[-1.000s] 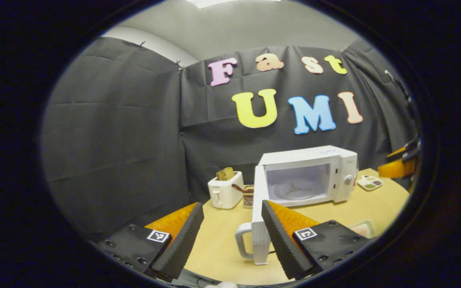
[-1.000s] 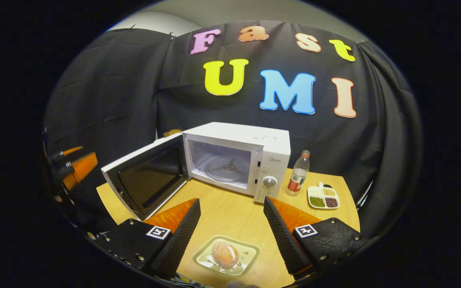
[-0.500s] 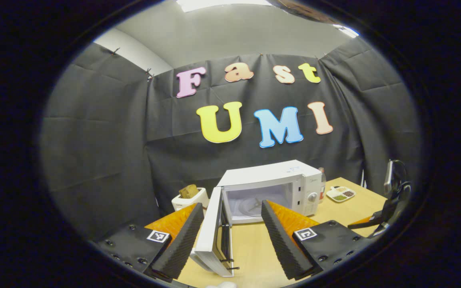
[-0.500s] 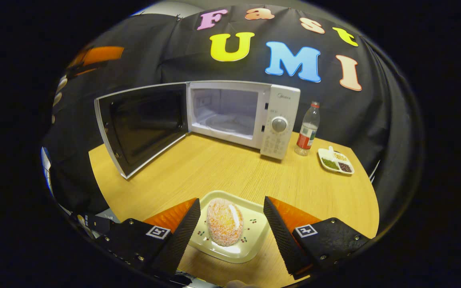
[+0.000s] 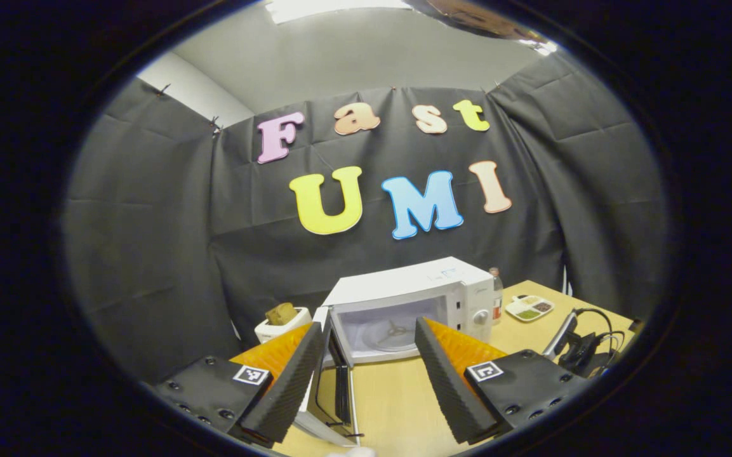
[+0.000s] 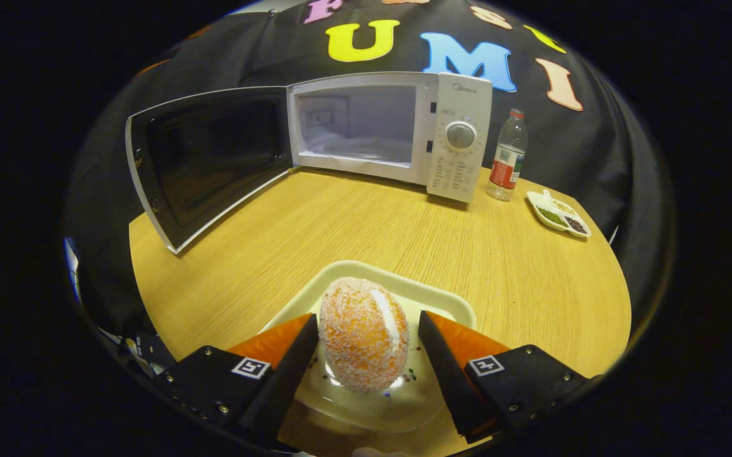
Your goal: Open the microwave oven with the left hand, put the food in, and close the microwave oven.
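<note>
Dropping closer, the right gripper [image 6: 362,374] is now straddling the food [image 6: 364,333] on its tray [image 6: 448,304], fingers open and not yet pressing; next comes squeezing and carrying it into the open microwave [image 6: 366,124], while the left gripper [image 5: 366,374] is idling open

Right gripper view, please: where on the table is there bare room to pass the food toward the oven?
Bare wood runs from the plate to the microwave, between the open door and the bottle. The right edge is crowded by the bottle and snack dish.
</note>
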Available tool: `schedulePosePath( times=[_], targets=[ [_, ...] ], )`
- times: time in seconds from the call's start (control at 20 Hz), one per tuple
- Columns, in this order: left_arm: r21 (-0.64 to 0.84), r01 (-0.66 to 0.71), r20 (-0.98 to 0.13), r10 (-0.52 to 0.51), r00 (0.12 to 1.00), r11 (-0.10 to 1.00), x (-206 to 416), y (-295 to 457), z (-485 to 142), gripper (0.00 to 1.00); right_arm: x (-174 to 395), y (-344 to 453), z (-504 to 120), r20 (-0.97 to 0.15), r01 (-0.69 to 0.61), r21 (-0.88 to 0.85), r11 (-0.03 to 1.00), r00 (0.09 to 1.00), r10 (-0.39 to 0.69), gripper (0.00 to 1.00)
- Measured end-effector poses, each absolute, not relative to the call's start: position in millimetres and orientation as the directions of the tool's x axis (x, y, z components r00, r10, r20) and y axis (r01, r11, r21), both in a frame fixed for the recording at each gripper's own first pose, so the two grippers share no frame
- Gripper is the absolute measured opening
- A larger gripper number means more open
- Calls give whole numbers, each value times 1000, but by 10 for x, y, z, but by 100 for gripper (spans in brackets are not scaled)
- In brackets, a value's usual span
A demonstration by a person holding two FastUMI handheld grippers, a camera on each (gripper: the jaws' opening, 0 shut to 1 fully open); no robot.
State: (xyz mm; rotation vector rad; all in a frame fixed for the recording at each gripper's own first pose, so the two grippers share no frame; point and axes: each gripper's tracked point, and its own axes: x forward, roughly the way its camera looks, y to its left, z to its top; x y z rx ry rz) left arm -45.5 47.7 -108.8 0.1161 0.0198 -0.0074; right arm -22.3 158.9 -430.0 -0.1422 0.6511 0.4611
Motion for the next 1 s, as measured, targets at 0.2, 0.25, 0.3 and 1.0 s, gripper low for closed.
schedulePosePath(
  times=[0.2,0.25,0.3,1.0],
  targets=[
    [70,-17,-21,19,1000,997,-420,575,-1091,97,-180,1644,-4339,-619,-458,26,889,690,374,95],
    [66,-23,-21,24,999,998,-415,604,-1094,99,-172,1647,-4335,-618,-458,25,889,692,374,85],
    [68,-27,-22,29,999,997,-399,627,-1092,100,-172,1644,-4333,-622,-459,25,888,688,373,80],
    [61,-71,-21,72,997,996,-354,1147,-1120,99,338,2266,-3337,-561,-378,251,891,694,452,75]
  ],
)
